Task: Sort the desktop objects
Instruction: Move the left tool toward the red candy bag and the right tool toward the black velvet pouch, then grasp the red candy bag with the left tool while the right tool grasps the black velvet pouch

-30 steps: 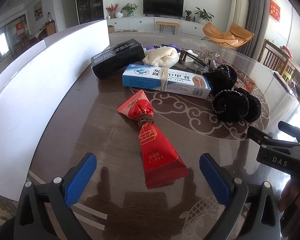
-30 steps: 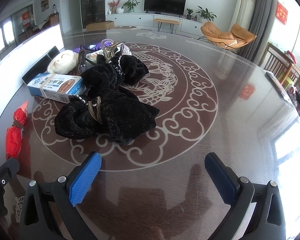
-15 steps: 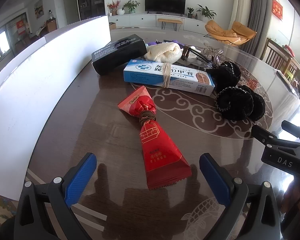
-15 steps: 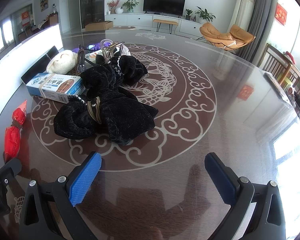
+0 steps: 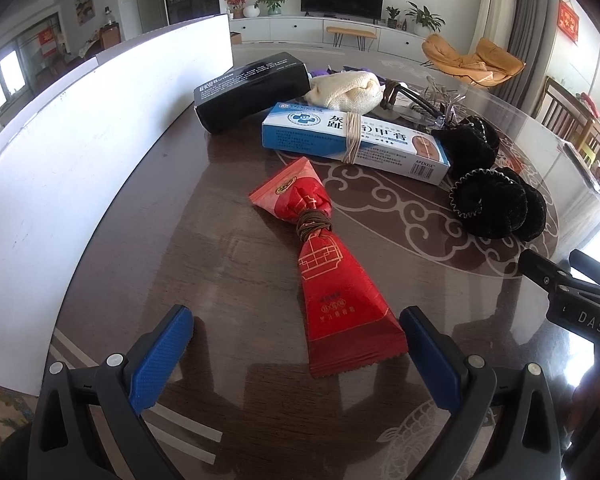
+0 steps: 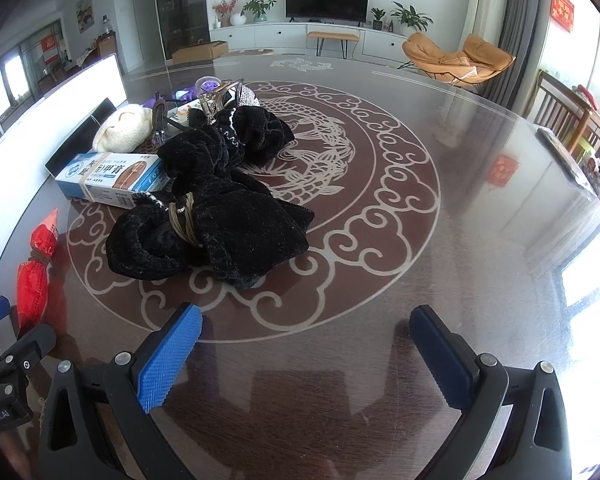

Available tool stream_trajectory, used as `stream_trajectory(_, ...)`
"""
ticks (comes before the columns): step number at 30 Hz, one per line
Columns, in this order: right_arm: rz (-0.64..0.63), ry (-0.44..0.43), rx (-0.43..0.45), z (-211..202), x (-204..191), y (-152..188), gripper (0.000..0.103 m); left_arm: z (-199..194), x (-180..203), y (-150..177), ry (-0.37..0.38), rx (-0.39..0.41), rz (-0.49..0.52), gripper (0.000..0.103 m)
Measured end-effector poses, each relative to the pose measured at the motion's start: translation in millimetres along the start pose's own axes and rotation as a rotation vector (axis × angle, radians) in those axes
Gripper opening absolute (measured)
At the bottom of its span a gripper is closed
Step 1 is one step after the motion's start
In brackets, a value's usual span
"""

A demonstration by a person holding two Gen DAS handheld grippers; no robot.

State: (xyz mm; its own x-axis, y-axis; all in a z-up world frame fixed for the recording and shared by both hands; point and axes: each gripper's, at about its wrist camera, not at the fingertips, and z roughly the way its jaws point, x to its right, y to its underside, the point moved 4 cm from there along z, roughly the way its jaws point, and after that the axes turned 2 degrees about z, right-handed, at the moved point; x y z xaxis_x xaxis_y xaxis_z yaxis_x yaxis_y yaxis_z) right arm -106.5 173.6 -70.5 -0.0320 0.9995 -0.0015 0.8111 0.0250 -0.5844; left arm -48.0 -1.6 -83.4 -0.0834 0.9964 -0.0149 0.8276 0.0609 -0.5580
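Lettering "APENXIA" marks the blue box [image 5: 356, 142]; both tools, left [image 5: 296, 356] and right [image 6: 306, 354], gape empty.

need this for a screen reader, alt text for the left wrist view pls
An open left gripper hovers over a dark table, a red packet tied with brown cord lying just ahead of its blue fingers. Beyond lie a blue box, a black box and black cloth.

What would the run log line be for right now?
left gripper: open, red packet ahead | right gripper: open, empty | black cloth: on table
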Motion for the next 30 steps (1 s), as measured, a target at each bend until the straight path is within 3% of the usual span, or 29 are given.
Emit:
stream_trajectory(5,0.001,-0.002,0.000,0,0,0,0.103,2,-19,-3,-0.044,-0.011,-0.078,0.103)
stream_trajectory(8,0.001,-0.002,-0.001,0,0,0,0.103,2,-23,-5,-0.029,-0.014,-0.102,0.103)
stream_trajectory(10,0.001,-0.002,-0.001,0,0,0,0.103,7,-17,-8,-0.044,-0.044,-0.056,0.103)
stream_trajectory(13,0.001,-0.002,-0.001,0,0,0,0.103,14,-4,-19,0.018,-0.060,0.047,0.103)
stream_trajectory(18,0.002,-0.004,-0.001,0,0,0,0.103,31,12,-45,0.054,-0.144,0.113,0.103)
stream_trajectory(20,0.002,-0.004,-0.001,0,0,0,0.103,24,17,-47,0.085,-0.103,0.165,0.081)
stream_trajectory(21,0.003,-0.005,-0.001,0,0,1,0.103,18,19,-45,0.101,-0.079,0.197,0.048)
stream_trajectory(22,-0.002,-0.011,-0.002,0,0,1,0.103,13,19,-43,0.111,-0.077,0.218,0.021)
stream_trajectory(25,-0.114,-0.097,-0.070,-5,-1,0,0.103,6,8,-34,0.182,-0.080,0.185,0.019)
stream_trajectory(30,-0.243,-0.214,0.052,-33,-17,-41,0.103,-5,-1,-26,0.275,-0.081,0.130,0.019)
